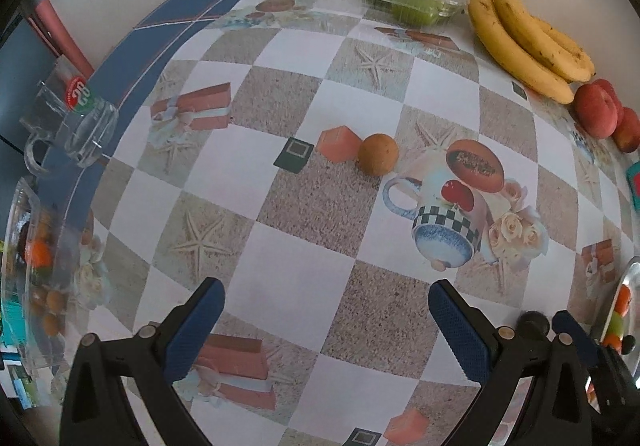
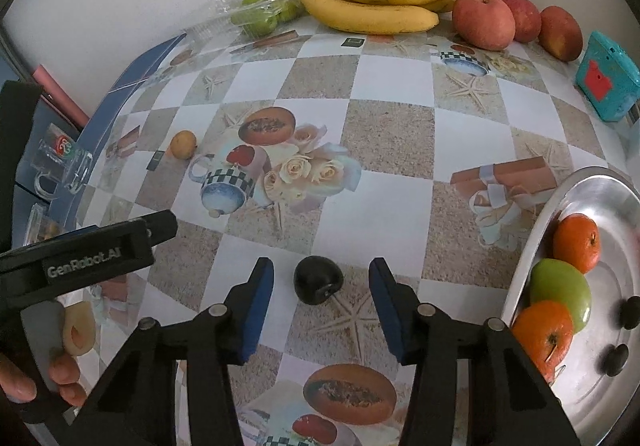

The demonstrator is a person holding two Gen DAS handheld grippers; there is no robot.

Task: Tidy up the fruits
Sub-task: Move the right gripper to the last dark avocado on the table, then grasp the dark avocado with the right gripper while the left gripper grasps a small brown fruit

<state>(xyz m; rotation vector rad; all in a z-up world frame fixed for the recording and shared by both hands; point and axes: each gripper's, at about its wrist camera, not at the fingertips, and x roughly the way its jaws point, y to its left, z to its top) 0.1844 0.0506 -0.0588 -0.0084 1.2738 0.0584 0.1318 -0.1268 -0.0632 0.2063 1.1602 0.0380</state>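
Note:
In the right wrist view a dark plum (image 2: 318, 280) lies on the patterned tablecloth between the blue pads of my right gripper (image 2: 322, 288). Gaps show on both sides of it, so the gripper is open and touches nothing. To its right, a metal plate (image 2: 600, 194) holds two oranges (image 2: 576, 242), a green apple (image 2: 564, 294) and two more dark plums (image 2: 616, 360). My left gripper (image 1: 326, 294) hangs open and empty over the cloth. A small brown fruit (image 1: 378, 160) lies beyond it, well apart.
Along the back wall lie bananas (image 2: 376, 2), three red apples (image 2: 484, 20) and green fruit in a clear plastic box (image 2: 260, 14). A teal box (image 2: 608, 78) stands at the right. A glass mug (image 1: 76, 126) and a glass bowl (image 1: 24, 246) of fruit stand at the left edge.

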